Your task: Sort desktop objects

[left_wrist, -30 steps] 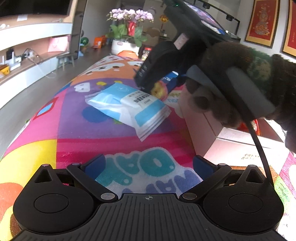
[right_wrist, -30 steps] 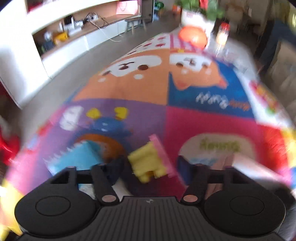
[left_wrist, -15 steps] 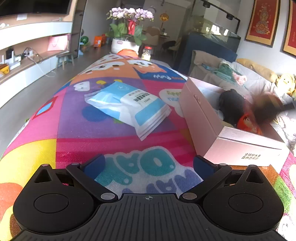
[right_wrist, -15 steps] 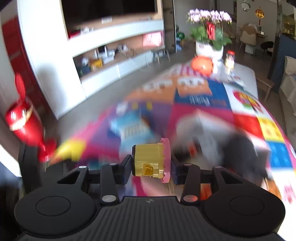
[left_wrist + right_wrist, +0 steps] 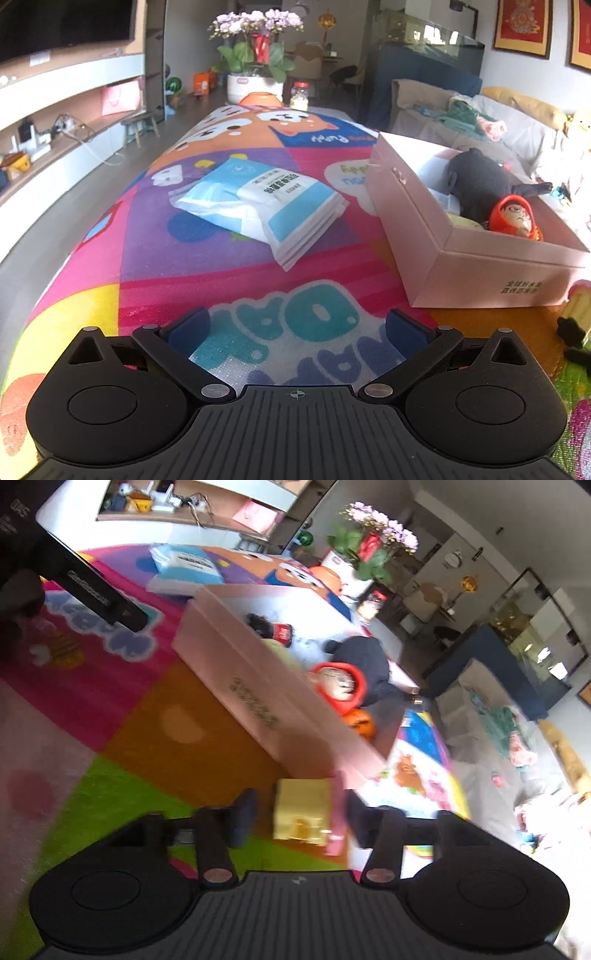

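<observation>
Right gripper (image 5: 299,818) swung down beside pink box (image 5: 258,686); fingers clamp yellow block (image 5: 301,812). Left gripper (image 5: 297,326) fingers apart.

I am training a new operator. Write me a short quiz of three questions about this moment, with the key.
1. True or false: the left gripper has its jaws open, with nothing between them.
2. Where does the blue-and-white packet lie relative to the pink box?
A. inside it
B. on the mat, beside it
C. across its rim
3. Short answer: what colour is the block between the jaws of the right gripper?

Key: 1 true; 2 B; 3 yellow.
</observation>
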### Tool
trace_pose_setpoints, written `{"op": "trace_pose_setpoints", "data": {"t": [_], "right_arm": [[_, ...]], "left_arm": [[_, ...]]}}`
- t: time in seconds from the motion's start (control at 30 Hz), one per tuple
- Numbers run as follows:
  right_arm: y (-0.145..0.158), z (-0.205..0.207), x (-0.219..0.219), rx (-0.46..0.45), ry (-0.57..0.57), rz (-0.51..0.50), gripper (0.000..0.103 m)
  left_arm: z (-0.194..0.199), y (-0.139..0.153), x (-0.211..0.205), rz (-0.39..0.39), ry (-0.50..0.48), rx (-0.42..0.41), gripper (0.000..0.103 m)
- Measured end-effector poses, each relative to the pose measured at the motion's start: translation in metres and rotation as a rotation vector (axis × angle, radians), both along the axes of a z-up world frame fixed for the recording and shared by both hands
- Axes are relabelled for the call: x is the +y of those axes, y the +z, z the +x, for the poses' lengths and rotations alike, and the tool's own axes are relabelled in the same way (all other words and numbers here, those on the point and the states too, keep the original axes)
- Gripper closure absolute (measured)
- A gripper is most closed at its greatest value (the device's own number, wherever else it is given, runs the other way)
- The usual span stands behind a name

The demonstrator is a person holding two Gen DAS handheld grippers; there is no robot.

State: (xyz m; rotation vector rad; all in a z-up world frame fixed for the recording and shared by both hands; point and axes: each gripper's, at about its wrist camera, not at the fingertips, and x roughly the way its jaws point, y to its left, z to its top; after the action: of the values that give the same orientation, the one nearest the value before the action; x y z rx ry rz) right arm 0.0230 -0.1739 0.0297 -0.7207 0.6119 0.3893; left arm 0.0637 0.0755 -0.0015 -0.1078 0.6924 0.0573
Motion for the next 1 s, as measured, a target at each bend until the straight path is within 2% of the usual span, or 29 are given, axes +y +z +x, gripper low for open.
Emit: {"op": "trace_pose_setpoints", "data": {"t": [0.13,0.23,0.37,0.4,0.5,0.63,0.73,0.8,0.83,0.87,0.93,1.0], "right_arm": [[0.022,-0.011,-0.01,0.098,0.109,0.194,0.027],[0.034,-0.012,-0.026,0.168,0.132,0.323,0.026],[0.068,0.015,-0.04,0.134,0.051,0.478,0.026],[0.076,0.027,-0.039,0.115,0.016,0.483,0.026],[0.083,0.08,-0.019,0.053,-0.052,0.396,0.026],[0.078,0.158,0.002,0.105,-0.161,0.385,0.026],[0.057,0.212,0.023,0.141,-0.242,0.318,0.026],[0.041,0.235,0.035,0.208,-0.254,0.235,0.041],[0.036,0.239,0.038,0.215,-0.264,0.222,0.041],[0.038,0.241,0.04,0.231,-0.259,0.249,0.042],[0.047,0.242,0.031,0.324,-0.208,0.41,0.044],[0.058,0.244,0.019,0.376,-0.17,0.549,0.046]], "left_arm": [[0.0,0.0,0.0,0.007,0.007,0.005,0.0],[0.001,0.0,-0.002,0.025,0.006,0.012,0.0],[0.002,0.0,-0.004,0.036,0.005,0.019,0.0],[0.002,0.0,-0.004,0.04,0.004,0.02,0.0],[0.002,0.0,-0.003,0.035,0.005,0.016,0.0],[0.001,0.0,0.0,0.017,0.005,0.009,0.0],[0.001,0.0,0.001,0.008,0.004,0.006,0.0],[0.0,0.0,0.002,-0.002,0.003,0.002,0.0],[0.0,0.0,0.003,-0.01,0.0,0.001,0.0],[0.0,0.0,0.004,-0.016,-0.001,0.0,0.0],[0.0,0.0,0.004,-0.017,-0.002,0.0,0.0],[0.001,0.0,0.003,-0.014,-0.003,0.002,0.0]]}}
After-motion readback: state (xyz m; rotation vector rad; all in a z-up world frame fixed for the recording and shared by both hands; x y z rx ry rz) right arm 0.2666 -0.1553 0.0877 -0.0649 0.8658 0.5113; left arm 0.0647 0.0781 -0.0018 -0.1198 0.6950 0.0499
